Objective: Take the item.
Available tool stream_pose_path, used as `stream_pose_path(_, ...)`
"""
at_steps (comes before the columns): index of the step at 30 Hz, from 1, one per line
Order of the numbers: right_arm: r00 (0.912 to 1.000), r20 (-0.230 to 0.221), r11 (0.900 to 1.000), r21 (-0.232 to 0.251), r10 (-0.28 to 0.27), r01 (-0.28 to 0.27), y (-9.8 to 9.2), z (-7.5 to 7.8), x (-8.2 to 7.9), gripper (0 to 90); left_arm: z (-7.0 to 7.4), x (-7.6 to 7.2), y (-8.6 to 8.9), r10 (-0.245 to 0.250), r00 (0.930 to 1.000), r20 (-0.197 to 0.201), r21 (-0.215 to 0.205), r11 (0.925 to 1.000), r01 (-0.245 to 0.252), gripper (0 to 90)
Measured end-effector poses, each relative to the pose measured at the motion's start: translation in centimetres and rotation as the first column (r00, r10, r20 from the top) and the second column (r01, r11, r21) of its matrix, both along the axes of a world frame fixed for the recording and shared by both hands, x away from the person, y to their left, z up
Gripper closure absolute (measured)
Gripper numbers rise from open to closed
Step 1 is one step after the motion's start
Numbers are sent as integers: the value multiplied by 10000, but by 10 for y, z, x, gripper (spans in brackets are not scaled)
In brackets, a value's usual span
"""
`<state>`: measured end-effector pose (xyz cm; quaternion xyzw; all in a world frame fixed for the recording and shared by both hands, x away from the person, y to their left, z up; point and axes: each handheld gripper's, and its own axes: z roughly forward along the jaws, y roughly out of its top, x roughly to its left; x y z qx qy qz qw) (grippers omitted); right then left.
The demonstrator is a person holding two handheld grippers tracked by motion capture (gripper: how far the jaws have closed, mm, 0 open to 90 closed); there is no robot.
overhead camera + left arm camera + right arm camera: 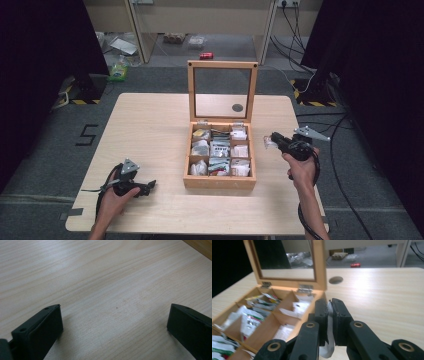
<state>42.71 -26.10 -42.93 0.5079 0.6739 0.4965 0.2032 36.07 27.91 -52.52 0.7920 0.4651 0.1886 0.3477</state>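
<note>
Holding a thin pale sachet [329,315] pinched between its fingers, the right gripper [272,140] sits just right of the wooden box [220,181], above the tabletop [150,130]. In the right gripper view the sachet stands edge-on in the narrow gap between the two black pads, its lower part hanging below them; in the high view a small pale piece shows at the gripper's tip, near the box's right wall.

The box stands at mid-tabletop with its glass-paned lid [222,91] raised upright at the far side on two metal hinges. Its interior is divided into compartments in three columns, all holding packets [219,150] in white, green and yellow wrappers.

The left gripper [150,186] lies low at the near left of the tabletop, well apart from the box, held in the person's left hand [117,197]. Its fingers stand wide in the left gripper view, with bare wood grain between them.

A round dark disc [237,107] is set in the tabletop beyond the lid, seen through the glass. The person's right hand [300,170] grips the right gripper from the near side.
</note>
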Motion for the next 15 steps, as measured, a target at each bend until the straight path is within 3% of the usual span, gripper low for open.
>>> stream_pose_path(15,9958,-864,9993,-227,-304,286,-12,-32,1,837,0,0,0,-4,10000,-1,1,10000,4,0)
